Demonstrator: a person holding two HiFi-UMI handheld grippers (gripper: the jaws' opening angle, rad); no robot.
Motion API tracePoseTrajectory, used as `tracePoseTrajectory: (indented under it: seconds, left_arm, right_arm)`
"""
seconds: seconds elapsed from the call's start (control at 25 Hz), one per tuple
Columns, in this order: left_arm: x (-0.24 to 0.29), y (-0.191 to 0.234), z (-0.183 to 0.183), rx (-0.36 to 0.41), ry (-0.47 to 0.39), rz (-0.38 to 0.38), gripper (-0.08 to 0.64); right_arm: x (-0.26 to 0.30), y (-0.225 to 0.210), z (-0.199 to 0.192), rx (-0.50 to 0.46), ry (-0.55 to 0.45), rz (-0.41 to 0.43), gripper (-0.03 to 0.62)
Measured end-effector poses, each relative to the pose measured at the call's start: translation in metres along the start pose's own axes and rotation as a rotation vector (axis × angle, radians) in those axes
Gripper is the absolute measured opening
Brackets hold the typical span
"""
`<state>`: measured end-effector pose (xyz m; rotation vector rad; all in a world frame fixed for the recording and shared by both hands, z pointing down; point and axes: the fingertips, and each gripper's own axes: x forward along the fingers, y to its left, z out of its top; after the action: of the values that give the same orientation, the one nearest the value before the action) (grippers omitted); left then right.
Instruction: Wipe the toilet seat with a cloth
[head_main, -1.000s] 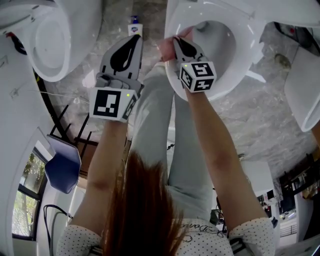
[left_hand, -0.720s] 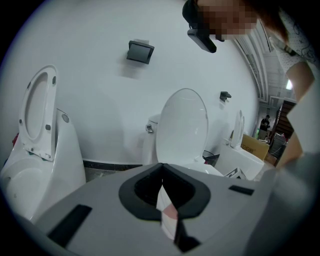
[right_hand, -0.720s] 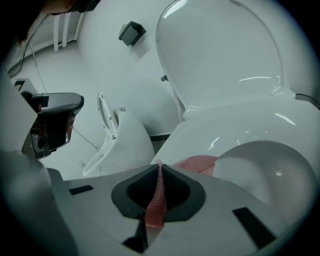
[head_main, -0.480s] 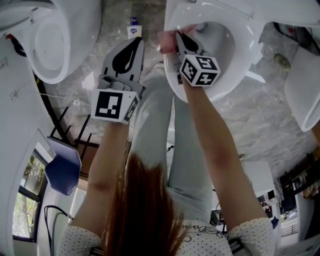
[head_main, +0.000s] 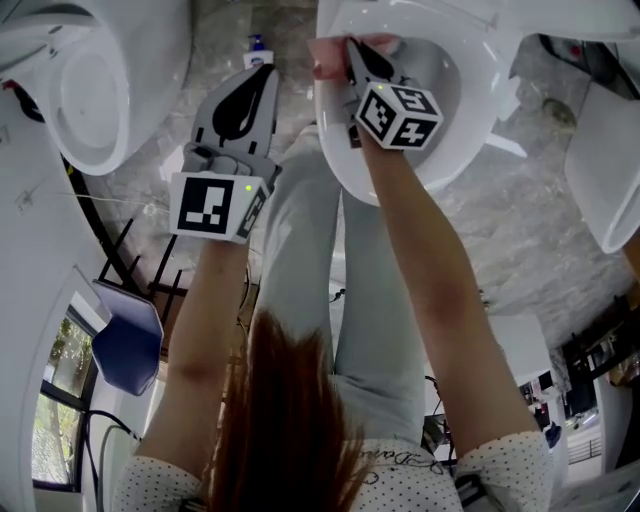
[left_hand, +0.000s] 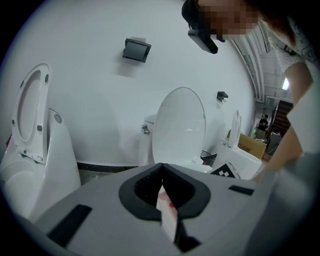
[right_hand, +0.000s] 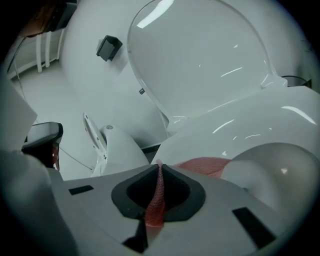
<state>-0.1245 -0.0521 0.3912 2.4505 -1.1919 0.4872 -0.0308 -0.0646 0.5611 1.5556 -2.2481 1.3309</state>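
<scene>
My right hand-held gripper (head_main: 352, 52) is clamped on the pink mesh cloth (right_hand: 205, 165). A fold of it is pinched between the closed jaws, and the rest spreads out past the tips at 1 o'clock, lying flat on the glossy white toilet seat (head_main: 328, 135). From the head view, the cloth sits on the seat's rim at about 10 o'clock of the bowl, with the white lid (right_hand: 200, 60) standing upright behind it.

My left hand-held gripper (head_main: 262, 78) hangs at 9 o'clock of the right one, off the toilet and over the grey marble floor (head_main: 560, 230). Its jaws are together at the tips. A white sliver with a red patch shows in the slot behind them, and I cannot tell whether it is held or lies beneath.

A small bottle with a blue cap (head_main: 257, 45) stands on the floor at 12 o'clock of those tips. A 2nd white toilet (head_main: 90, 90) sits at 10 o'clock of the frame.
</scene>
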Motion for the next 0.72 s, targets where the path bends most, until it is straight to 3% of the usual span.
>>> tracePoseTrajectory:
  seconds: [0.16,0.32,0.72]
  left_arm:
    - [0.004,-0.002,0.002,0.017,0.002,-0.009,0.002]
    - [0.003,0.001,0.006,0.023,-0.003,-0.002,0.002]
    - [0.004,0.0,0.001,0.014,0.013,0.001,0.002]
  right_arm:
    - [0.005,-0.005,0.012,-0.018,-0.02,-0.001,0.025]
    - [0.011,-0.007,0.025,-0.101,-0.011,0.015,0.025]
    - [0.018,0.001,0.031,-0.551,0.113,0.092,0.025]
